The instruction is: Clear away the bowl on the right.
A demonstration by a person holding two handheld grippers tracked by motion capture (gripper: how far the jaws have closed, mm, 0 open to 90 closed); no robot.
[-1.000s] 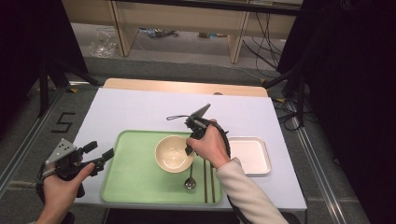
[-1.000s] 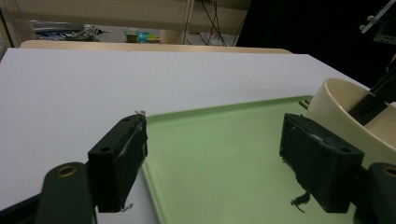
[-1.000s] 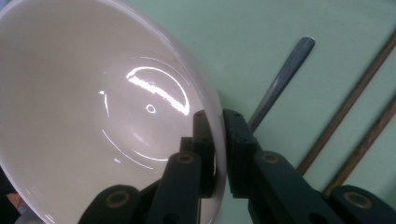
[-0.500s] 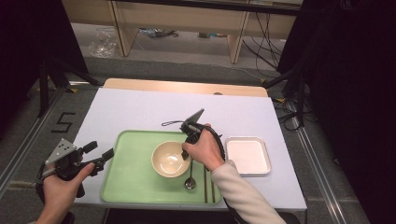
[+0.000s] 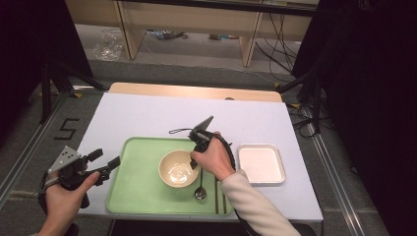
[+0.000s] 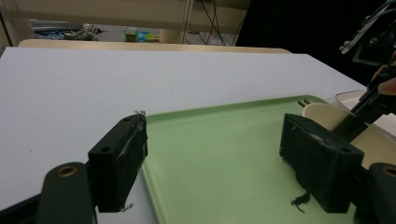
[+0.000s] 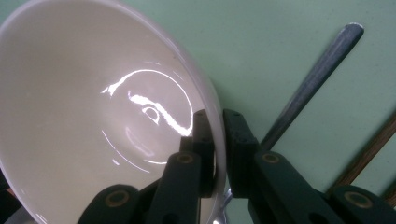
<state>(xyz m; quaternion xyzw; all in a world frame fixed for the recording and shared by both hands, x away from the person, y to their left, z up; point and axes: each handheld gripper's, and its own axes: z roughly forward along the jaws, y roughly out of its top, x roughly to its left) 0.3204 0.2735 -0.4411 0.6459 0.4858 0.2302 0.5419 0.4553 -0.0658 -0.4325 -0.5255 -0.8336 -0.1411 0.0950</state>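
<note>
A cream bowl (image 5: 176, 170) sits in the middle of a green tray (image 5: 133, 196). My right gripper (image 5: 193, 158) is shut on the bowl's right rim, under the hand. In the right gripper view, one jaw is inside the bowl (image 7: 93, 116) and the other outside, and the right gripper (image 7: 217, 135) pinches the wall. My left gripper (image 5: 105, 158) stands open at the tray's left edge, its jaws pointing across the tray. In the left gripper view, the left gripper (image 6: 219, 163) has nothing between its pads, and the bowl (image 6: 322, 114) lies beyond.
A metal spoon (image 5: 200, 189) and a pair of dark chopsticks (image 5: 217, 194) lie on the tray's right part, just right of the bowl. A white square dish (image 5: 260, 163) stands on the white table (image 5: 147, 113) right of the tray.
My right hand and the bowl it grips have shifted slightly left and toward the near edge. The left gripper has stayed where it was.
</note>
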